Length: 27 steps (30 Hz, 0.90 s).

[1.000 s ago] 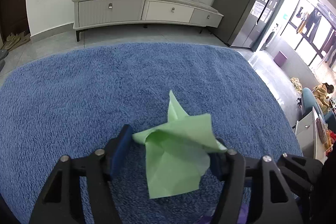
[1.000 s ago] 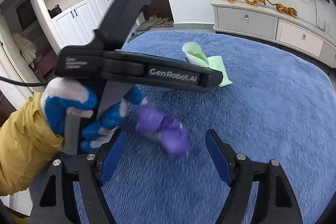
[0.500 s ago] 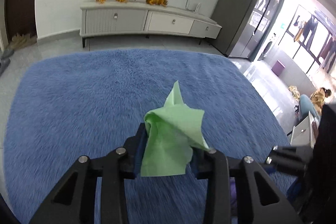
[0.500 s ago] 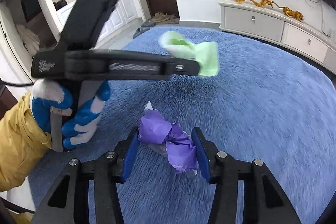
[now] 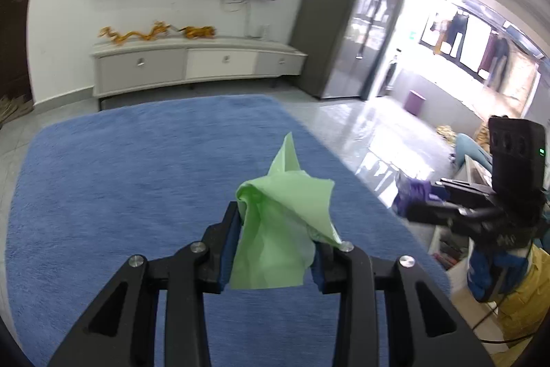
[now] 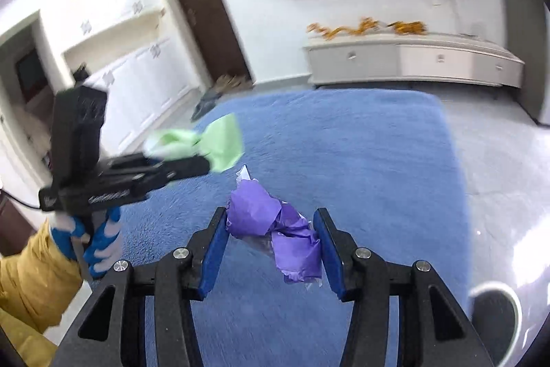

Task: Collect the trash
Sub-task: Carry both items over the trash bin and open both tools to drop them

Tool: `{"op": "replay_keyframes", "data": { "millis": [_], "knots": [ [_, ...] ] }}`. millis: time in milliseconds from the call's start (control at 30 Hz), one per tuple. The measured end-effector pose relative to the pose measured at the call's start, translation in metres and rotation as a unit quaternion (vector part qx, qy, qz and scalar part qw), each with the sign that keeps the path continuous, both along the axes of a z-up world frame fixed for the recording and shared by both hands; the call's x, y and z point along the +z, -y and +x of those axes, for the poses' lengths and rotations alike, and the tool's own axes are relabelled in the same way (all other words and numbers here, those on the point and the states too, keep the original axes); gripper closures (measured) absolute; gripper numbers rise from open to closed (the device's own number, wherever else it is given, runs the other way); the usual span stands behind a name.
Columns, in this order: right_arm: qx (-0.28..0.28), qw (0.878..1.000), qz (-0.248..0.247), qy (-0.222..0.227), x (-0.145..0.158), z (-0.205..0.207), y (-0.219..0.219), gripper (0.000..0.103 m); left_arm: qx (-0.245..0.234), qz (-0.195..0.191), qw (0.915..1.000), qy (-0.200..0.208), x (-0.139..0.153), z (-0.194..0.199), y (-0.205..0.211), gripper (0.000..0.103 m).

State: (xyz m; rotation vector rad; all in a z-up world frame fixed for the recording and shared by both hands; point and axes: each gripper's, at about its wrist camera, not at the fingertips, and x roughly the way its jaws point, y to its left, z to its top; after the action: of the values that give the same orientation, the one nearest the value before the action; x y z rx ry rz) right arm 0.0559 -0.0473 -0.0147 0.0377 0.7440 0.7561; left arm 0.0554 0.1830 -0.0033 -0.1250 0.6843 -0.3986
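A crumpled green paper [image 5: 282,222] is pinched between the blue pads of my left gripper [image 5: 278,229] and is lifted clear of the blue rug [image 5: 137,181]. A crumpled purple wrapper [image 6: 275,229] with some clear film sits clamped in my right gripper [image 6: 271,233], also above the rug [image 6: 361,160]. In the right wrist view the left gripper [image 6: 202,157] is to the left with the green paper [image 6: 220,143], held by a gloved hand [image 6: 99,243]. From the left wrist the right gripper [image 5: 409,212] is seen carrying the purple wrapper [image 5: 412,195].
A white TV cabinet [image 5: 192,64] stands against the far wall beyond the rug. A tall grey cabinet [image 5: 337,23] is to its right, with glossy tiled floor [image 5: 361,126] alongside. A dark round container with a pale rim [image 6: 495,308] sits at the bottom right on the tiles.
Both grippers closed on their trash, green paper left and purple wrapper right, then rose off the rug. Both views have swung so more wall and tiled floor show.
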Motion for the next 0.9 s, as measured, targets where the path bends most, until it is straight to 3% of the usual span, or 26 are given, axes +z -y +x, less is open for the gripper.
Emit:
{"op": "replay_keyframes", "data": {
  "millis": [233,400,667,900],
  "knots": [
    [-0.13,0.991,0.0,0.02,0.01,-0.023,0.109,0.055,-0.066,0.019,0.9977,0.004,0.02,-0.004,0.082,0.069],
    [-0.222,0.975,-0.001,0.002,-0.009,-0.028,0.177,0.055,-0.117,0.04,0.9922,-0.016,0.019,0.021,0.159,0.069],
    [-0.315,0.946,0.019,-0.077,-0.061,-0.013,0.259,0.055,-0.192,0.063,0.9744,-0.098,-0.027,0.073,0.29,0.066],
    [-0.354,0.925,0.029,-0.135,-0.101,0.015,0.303,0.053,-0.211,0.091,0.9642,-0.133,-0.068,0.102,0.36,0.061]
  ]
}}
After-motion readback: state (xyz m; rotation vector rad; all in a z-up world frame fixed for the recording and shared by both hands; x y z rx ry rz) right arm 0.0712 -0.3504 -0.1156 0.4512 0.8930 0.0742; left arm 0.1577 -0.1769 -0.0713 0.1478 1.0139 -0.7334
